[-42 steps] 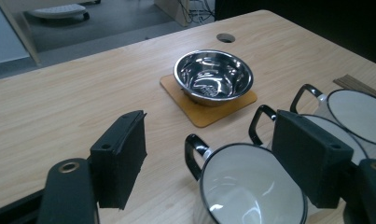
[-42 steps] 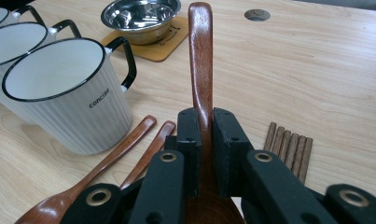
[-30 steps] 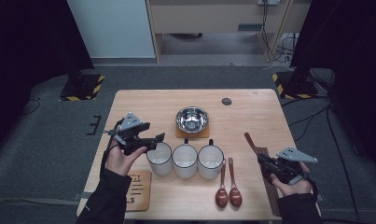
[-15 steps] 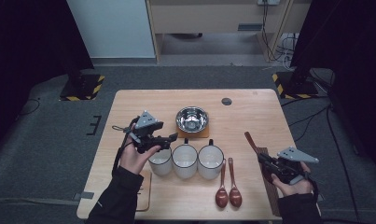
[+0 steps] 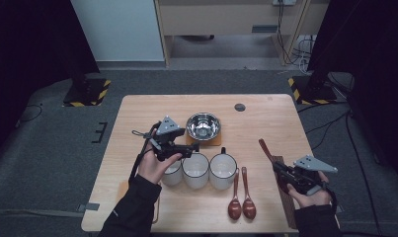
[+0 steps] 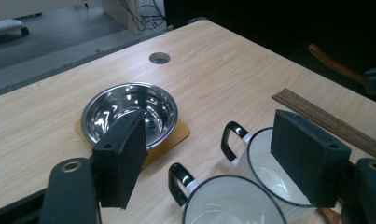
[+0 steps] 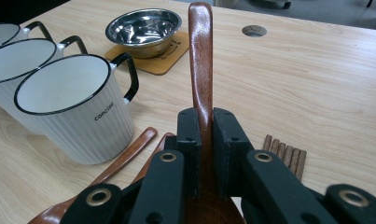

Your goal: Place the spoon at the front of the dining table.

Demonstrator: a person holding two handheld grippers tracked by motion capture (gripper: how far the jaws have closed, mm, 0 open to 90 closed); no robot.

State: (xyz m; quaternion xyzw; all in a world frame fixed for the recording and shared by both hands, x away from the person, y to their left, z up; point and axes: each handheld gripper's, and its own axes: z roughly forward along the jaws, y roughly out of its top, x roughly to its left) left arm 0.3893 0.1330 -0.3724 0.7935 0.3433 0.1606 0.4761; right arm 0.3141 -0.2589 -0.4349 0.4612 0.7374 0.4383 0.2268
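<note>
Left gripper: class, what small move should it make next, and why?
Probably lower the left gripper onto the leftmost mug and close. Its jaws stand open above the row of mugs, gripping nothing, while the right gripper already clamps a wooden spoon.

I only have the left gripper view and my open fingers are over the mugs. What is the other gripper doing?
Observer: The right gripper is shut on a wooden spoon, handle pointing up and away from the hand.
Operator: Where is that hand on the table?
Observer: Near the right edge, above a slatted wooden mat, as the high view shows.
Operator: Any more spoons lying about?
Observer: Two wooden spoons lie side by side in front of the right mug.
Operator: How many mugs in all?
Observer: Three white mugs in a row; your left gripper hangs above the left mug.
</note>
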